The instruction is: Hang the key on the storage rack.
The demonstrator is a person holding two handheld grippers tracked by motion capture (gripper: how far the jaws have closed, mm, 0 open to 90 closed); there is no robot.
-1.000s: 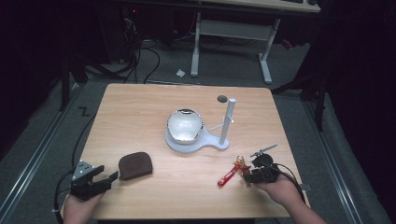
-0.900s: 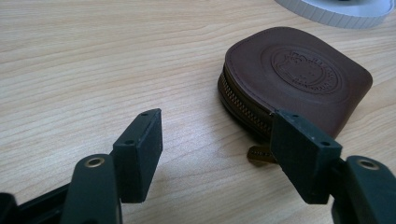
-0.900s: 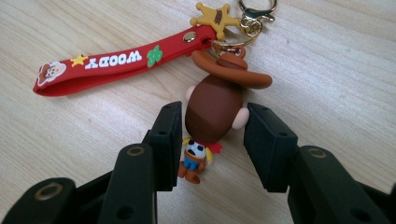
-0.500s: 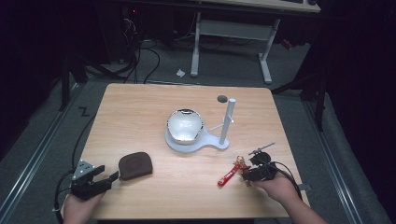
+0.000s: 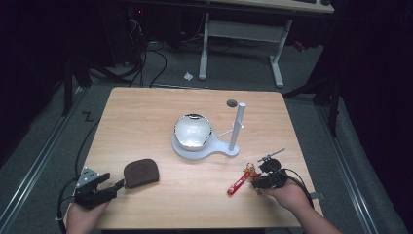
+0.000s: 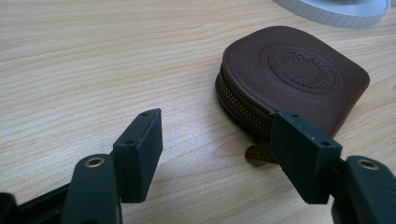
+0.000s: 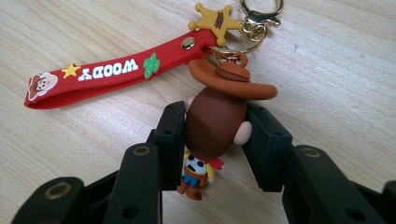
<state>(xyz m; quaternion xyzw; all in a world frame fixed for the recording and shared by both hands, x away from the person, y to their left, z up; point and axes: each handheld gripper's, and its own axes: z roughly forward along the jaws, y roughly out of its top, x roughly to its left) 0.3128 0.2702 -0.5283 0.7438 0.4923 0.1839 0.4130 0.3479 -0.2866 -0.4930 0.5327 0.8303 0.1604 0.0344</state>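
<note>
Right hand-held gripper (image 7: pixel 212 135) jaws just closing around cowboy keychain figure (image 7: pixel 215 126).

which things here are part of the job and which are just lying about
In the job:
- Woody keychain, head between the right tool's pads, which have just been closing
- brown zip pouch, just ahead of the open left tool

Lying about:
- white stand with silver ball
- small dark disc
</note>
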